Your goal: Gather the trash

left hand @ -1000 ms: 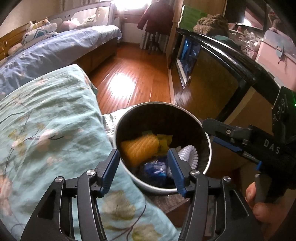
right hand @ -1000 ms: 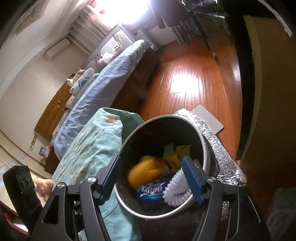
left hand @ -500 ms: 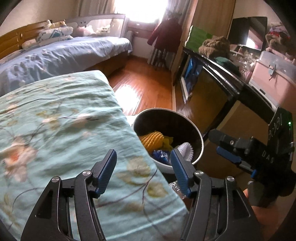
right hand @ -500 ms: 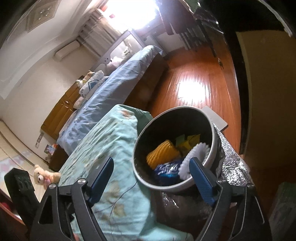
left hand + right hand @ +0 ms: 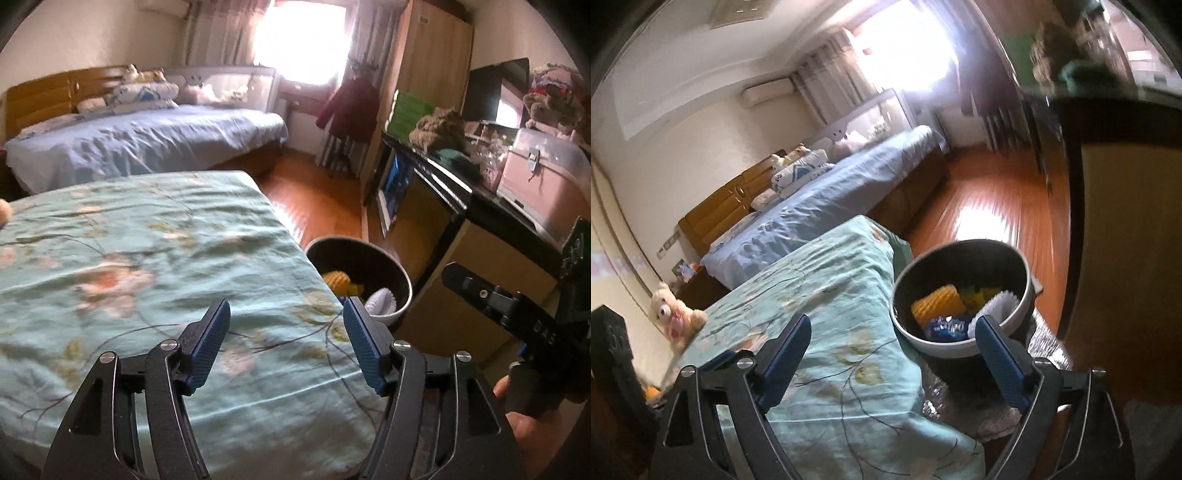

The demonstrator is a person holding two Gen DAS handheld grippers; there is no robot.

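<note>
A round grey bin (image 5: 400, 295) (image 5: 960, 345) stands on the floor beside the corner of the bed with the green floral sheet (image 5: 147, 266) (image 5: 820, 295). Inside lie a yellow ribbed wrapper (image 5: 936, 304), a blue packet (image 5: 943, 326) and a white ribbed piece (image 5: 995, 304). My left gripper (image 5: 286, 334) hangs over the sheet, jaws opening with nothing between them. My right gripper (image 5: 892, 354) hovers near the bin's front rim, jaws opening wide and empty. The right gripper's body (image 5: 517, 314) shows at the right of the left wrist view, held by a hand (image 5: 517, 417).
A second bed with blue bedding (image 5: 140, 144) stands farther back. A teddy bear (image 5: 674, 314) sits at the green sheet's left edge. A dark cabinet (image 5: 443, 206) with a pink box (image 5: 539, 181) lines the right side. Wooden floor (image 5: 990, 206) runs between beds and cabinet.
Both grippers have pulled back and up from over the bin, so it looks smaller and more of the green sheet shows. Both pairs of jaws have spread wider.
</note>
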